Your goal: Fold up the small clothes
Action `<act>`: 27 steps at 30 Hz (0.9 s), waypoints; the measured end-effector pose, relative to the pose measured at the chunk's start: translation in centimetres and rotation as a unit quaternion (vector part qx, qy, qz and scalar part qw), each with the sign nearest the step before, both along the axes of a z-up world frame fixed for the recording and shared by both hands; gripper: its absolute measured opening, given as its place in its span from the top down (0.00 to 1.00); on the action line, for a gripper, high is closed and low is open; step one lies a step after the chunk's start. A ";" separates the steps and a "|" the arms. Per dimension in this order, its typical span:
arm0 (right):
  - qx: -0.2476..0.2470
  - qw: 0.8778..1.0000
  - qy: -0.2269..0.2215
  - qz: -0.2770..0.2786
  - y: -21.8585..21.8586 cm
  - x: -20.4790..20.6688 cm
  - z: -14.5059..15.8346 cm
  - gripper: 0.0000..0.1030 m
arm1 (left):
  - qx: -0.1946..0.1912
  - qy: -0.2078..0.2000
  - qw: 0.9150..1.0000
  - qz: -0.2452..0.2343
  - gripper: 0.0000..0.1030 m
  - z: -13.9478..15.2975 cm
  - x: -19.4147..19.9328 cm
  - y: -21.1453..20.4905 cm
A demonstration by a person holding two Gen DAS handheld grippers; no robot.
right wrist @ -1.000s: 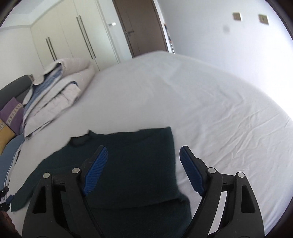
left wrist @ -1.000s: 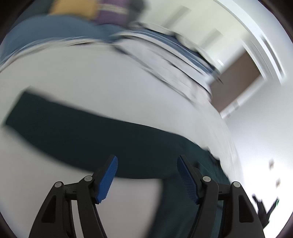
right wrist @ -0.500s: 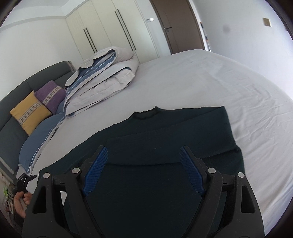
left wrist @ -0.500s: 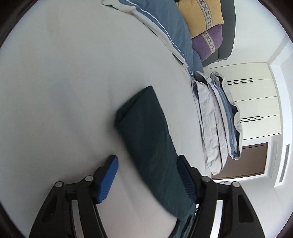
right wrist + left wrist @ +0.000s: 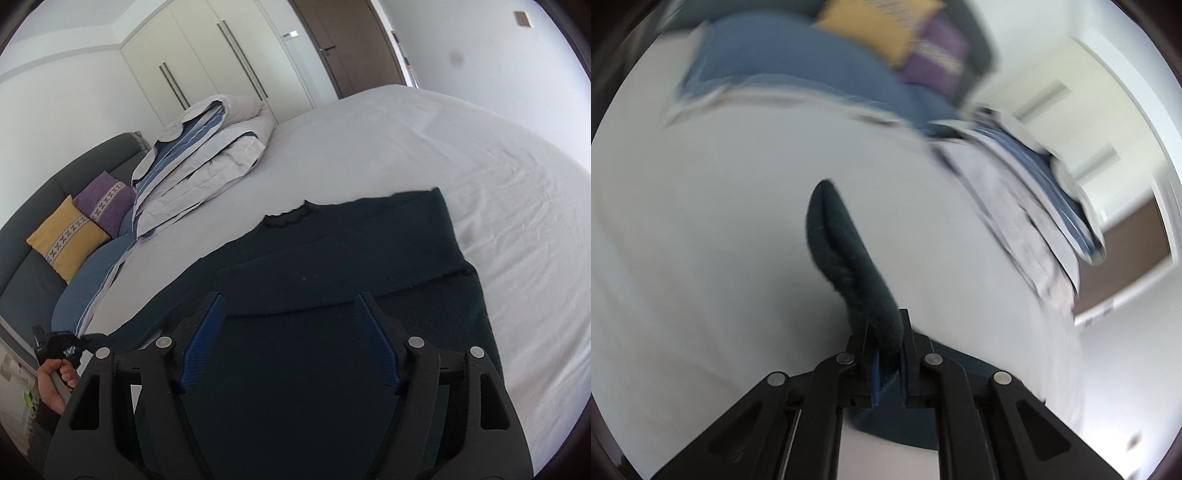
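White bed (image 5: 424,147); left hand-held gripper (image 5: 886,354) pinches sweater sleeve (image 5: 846,254).

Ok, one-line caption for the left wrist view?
Left claw shut on the dark green sweater's sleeve, lifting it above the white bed.

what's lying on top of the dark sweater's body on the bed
In the right wrist view, one sleeve is folded across the dark sweater. Nothing else lies on it. The white sheet beneath is covered there.
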State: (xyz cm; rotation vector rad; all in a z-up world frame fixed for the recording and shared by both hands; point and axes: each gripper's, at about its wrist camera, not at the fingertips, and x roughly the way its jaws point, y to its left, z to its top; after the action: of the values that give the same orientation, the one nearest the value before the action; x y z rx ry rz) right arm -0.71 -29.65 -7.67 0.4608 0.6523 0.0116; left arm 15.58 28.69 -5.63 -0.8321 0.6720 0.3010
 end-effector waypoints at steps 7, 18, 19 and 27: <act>0.018 0.999 0.005 -0.041 -4.5 -2.9 -1.9 0.31 | 0.175 -0.047 0.959 -0.216 0.92 6.6 3.4 -21.3; 0.036 0.997 0.039 -0.063 -8.8 -4.4 -4.8 0.31 | 0.233 0.032 0.883 -0.405 0.34 -2.4 1.5 -40.1; 0.040 0.997 0.039 -0.060 -8.7 -4.1 -5.0 0.31 | 0.228 0.029 0.886 -0.403 0.28 -2.4 0.9 -39.4; 0.092 0.993 0.067 0.030 -3.3 4.9 -6.3 0.30 | 0.172 -0.002 0.919 -0.355 0.19 -1.4 -3.3 -30.8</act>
State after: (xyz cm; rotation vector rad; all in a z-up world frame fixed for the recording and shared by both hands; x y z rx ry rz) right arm 4.19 -32.91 -14.00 0.6223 0.8000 0.0999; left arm 12.24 -2.07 -7.00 -0.2153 0.8436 -0.2413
